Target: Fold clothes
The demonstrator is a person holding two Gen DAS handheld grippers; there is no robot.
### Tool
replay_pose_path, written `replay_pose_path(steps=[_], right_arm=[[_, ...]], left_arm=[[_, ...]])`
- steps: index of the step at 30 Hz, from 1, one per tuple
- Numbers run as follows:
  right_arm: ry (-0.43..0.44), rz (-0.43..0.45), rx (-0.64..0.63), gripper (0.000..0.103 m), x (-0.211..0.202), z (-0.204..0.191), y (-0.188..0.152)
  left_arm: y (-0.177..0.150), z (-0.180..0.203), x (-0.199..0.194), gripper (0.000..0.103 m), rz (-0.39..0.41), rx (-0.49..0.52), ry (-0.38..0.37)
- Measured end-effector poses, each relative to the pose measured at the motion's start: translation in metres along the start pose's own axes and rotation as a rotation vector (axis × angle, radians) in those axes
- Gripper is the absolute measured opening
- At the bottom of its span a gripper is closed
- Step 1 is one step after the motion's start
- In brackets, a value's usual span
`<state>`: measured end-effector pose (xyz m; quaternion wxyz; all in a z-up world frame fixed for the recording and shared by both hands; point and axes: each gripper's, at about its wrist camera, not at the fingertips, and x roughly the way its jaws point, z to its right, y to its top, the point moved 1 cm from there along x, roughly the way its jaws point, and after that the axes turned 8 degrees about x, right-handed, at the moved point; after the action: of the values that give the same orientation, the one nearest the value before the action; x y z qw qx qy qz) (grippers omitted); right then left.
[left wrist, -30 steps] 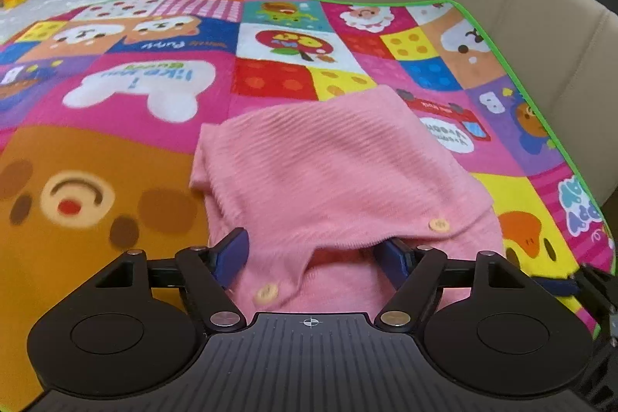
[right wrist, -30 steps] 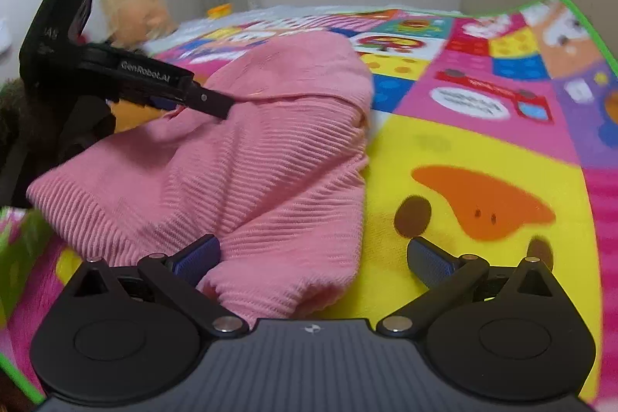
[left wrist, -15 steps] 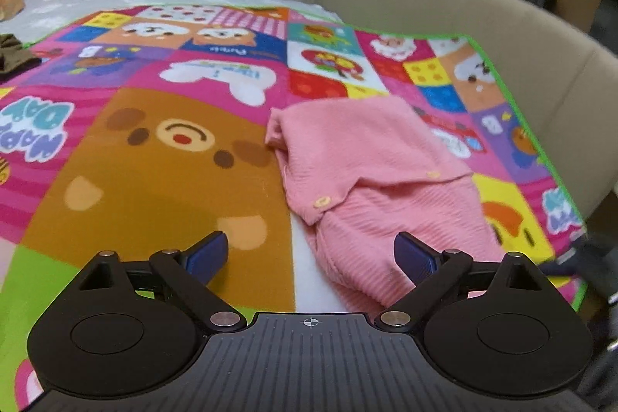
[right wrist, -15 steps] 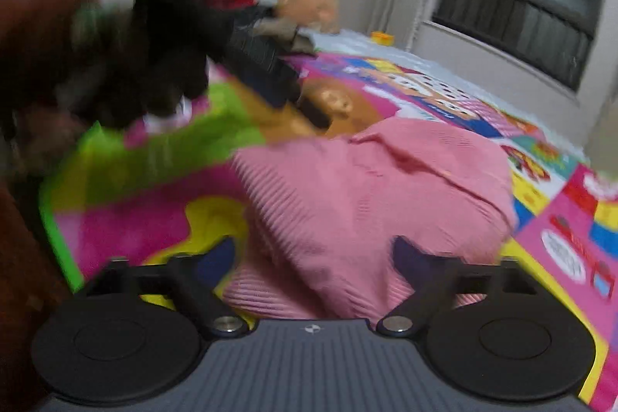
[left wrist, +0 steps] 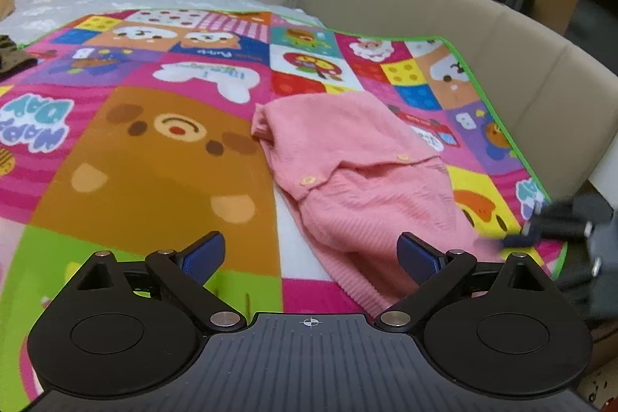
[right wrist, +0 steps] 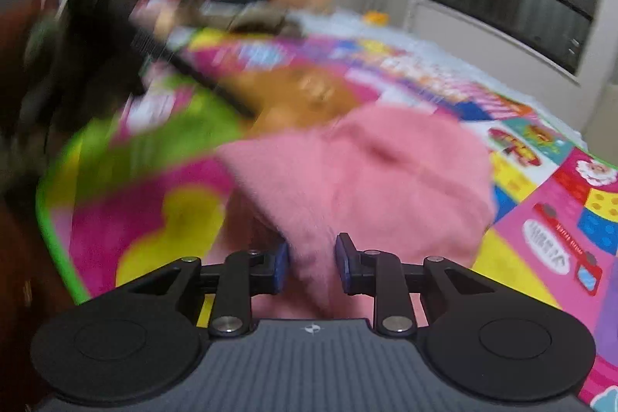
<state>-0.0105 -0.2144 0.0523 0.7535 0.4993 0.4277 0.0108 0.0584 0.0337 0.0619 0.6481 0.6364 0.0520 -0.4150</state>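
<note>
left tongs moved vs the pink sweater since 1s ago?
Yes. The left tongs have backed away from the pink sweater toward the blanket's near edge, open and empty.

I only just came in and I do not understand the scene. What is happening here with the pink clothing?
A person is folding a pink knitted garment on a colourful cartoon blanket, with a claw in each hand. The right claw is closing, with a fold of the garment's near edge between its pads. The left claw stands wide open above the blanket and holds nothing. The garment lies bunched, with two buttons showing; the fold is not finished.
</note>
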Motion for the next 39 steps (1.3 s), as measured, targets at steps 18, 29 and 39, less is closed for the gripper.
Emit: replay_pose_path(steps=[18, 29, 39], right_arm=[[-0.127, 0.073, -0.131, 0.042, 0.017, -0.025, -0.01], [0.141, 0.113, 0.508, 0.019, -0.002, 0.082, 0.046], [0.076, 0.017, 0.229, 0.016, -0.005, 0.063, 0.062]], left_arm=[[-0.016, -0.001, -0.006, 0.102, -0.036, -0.018, 0.007], [-0.006, 0.049, -0.003, 0.103, -0.002, 0.356, 0.029], [0.029, 0.068, 0.054, 0.103, 0.088, 0.695, -0.123]])
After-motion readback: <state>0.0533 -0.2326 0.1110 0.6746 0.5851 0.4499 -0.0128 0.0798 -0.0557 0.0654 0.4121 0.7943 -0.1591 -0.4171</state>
